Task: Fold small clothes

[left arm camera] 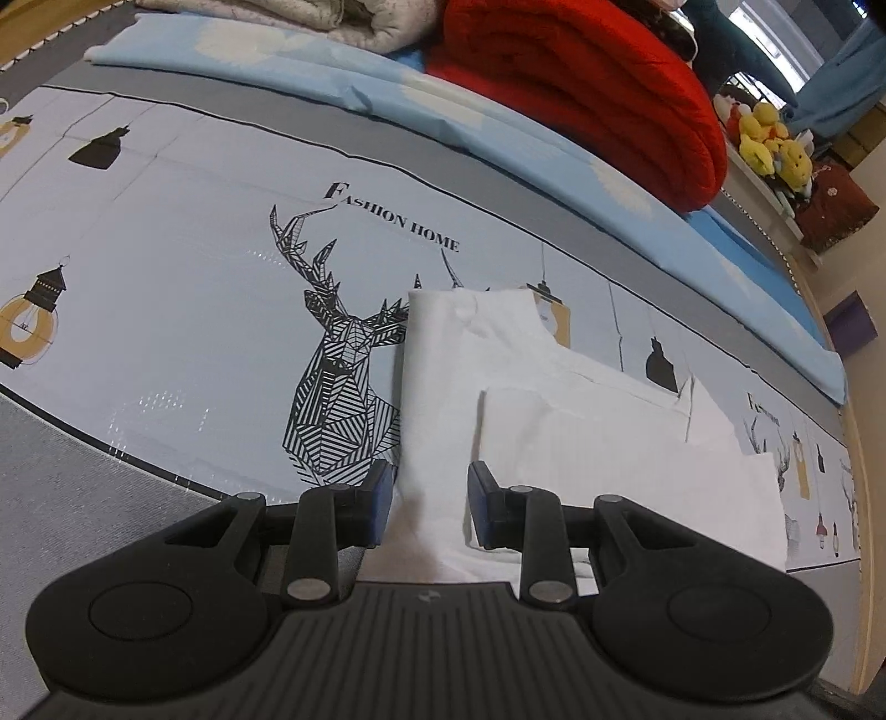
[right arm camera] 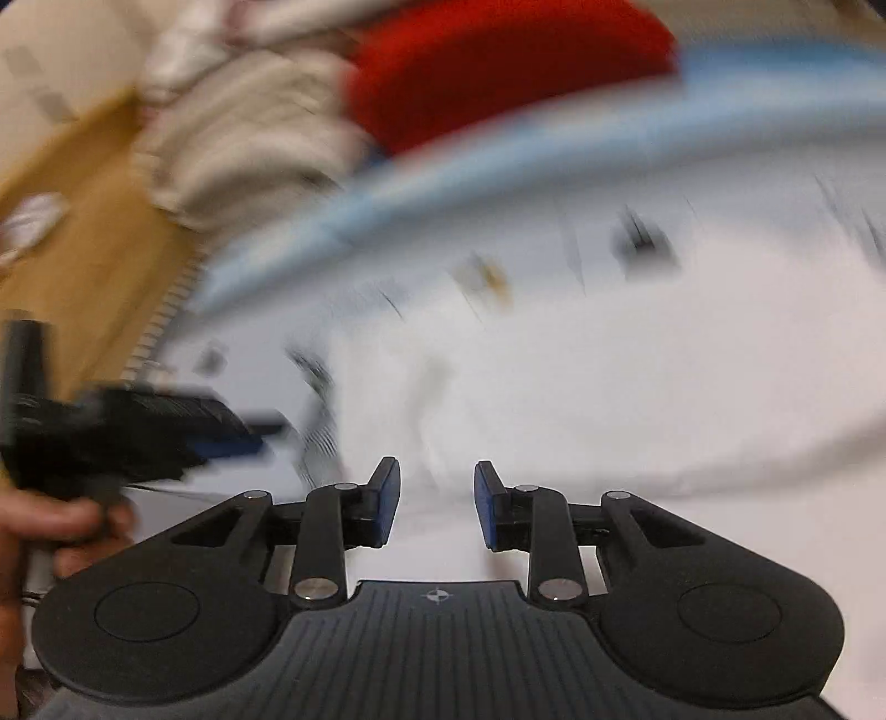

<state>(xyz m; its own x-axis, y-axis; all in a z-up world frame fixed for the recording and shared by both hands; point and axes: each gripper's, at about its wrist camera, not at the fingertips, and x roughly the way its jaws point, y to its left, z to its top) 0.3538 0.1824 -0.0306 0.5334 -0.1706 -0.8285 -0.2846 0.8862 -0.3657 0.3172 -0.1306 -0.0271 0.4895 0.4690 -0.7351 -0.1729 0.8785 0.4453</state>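
Note:
A small white garment (left arm camera: 554, 410), partly folded, lies flat on the printed bed sheet (left arm camera: 166, 310). My left gripper (left arm camera: 432, 498) is open and empty, its jaws standing over the garment's near left edge. In the blurred right wrist view my right gripper (right arm camera: 436, 498) is open and empty above the white garment (right arm camera: 609, 399). The left gripper (right arm camera: 166, 426), held by a hand, shows at the left of that view.
A folded red blanket (left arm camera: 581, 83) and a light blue quilt (left arm camera: 387, 94) lie at the far side of the bed. A beige quilt (left arm camera: 310, 16) sits beside them. Plush toys (left arm camera: 769, 138) stand on a shelf at the right. The bed's right edge (left arm camera: 853, 443) is close.

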